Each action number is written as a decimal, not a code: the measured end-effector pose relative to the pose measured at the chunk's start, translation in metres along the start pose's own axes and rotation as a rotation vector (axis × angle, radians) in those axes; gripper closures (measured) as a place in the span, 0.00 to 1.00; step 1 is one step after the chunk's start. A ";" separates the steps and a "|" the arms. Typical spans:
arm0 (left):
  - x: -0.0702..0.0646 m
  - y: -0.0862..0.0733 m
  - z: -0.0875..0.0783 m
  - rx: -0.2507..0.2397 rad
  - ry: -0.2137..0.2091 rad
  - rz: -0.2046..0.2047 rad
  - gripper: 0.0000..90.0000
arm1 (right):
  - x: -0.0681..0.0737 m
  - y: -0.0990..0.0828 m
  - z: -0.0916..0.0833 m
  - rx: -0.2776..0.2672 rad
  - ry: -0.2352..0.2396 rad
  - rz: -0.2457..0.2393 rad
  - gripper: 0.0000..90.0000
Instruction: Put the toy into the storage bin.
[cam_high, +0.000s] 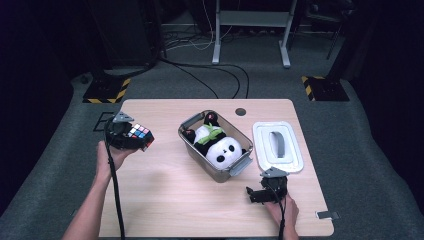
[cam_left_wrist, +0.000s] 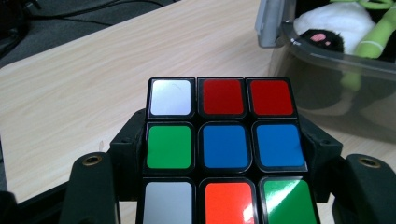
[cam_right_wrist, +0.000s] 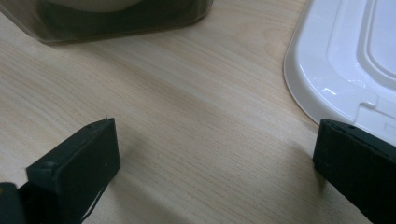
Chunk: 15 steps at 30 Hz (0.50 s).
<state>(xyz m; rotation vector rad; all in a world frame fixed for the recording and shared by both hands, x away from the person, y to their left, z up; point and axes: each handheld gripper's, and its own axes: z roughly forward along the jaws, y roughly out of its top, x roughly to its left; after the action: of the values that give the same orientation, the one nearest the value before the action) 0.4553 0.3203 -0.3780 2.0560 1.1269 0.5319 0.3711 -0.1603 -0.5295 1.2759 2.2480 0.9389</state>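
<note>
- Your left gripper (cam_high: 142, 139) is at the left side of the counter (cam_high: 165, 200), raised clear of the wood, with your left hand (cam_high: 111, 156) beneath it.
- Its jaws are pinching a puzzle cube (cam_high: 139, 134); in the left gripper view the cube (cam_left_wrist: 223, 149) sits squarely between the two black jaws, pads pressed against its left and right sides.
- The cube face turned to that camera reads white, red, red along the far row; green, blue, blue in the middle; grey-white, orange, green nearest.
- The cube is well apart from the clear plastic tub (cam_high: 197, 150), which stands at the middle of the counter, set at an angle.
- Inside the tub lies a panda soft toy (cam_high: 220, 149) with a green scarf; its white head points toward the near right corner of the tub.
- A white lid (cam_high: 277, 146) with a grey handle lies flat on the counter just right of the tub, not touching it as far as can be told.
- Your right gripper (cam_high: 255, 194) rests low at the near right of the counter, close to the near edge of the lid, with your right hand (cam_high: 282, 210) behind it.
- Its jaws are spread wide with bare wood between them; the lid (cam_right_wrist: 345, 60) shows just beyond the right-hand jaw.
</note>
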 end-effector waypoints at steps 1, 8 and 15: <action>0.000 0.002 -0.001 0.002 -0.007 0.004 0.38 | 0.000 0.000 0.000 0.000 0.000 0.001 0.00; -0.008 0.018 -0.005 -0.013 -0.023 0.036 0.38 | 0.000 0.000 0.000 0.000 0.000 0.000 0.00; -0.021 0.039 -0.005 -0.030 -0.043 0.077 0.38 | 0.000 0.000 0.000 0.000 0.000 0.000 0.00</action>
<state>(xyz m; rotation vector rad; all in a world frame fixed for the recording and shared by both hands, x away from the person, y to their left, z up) 0.4620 0.2904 -0.3453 2.0821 1.0124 0.5364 0.3711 -0.1602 -0.5296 1.2764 2.2478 0.9391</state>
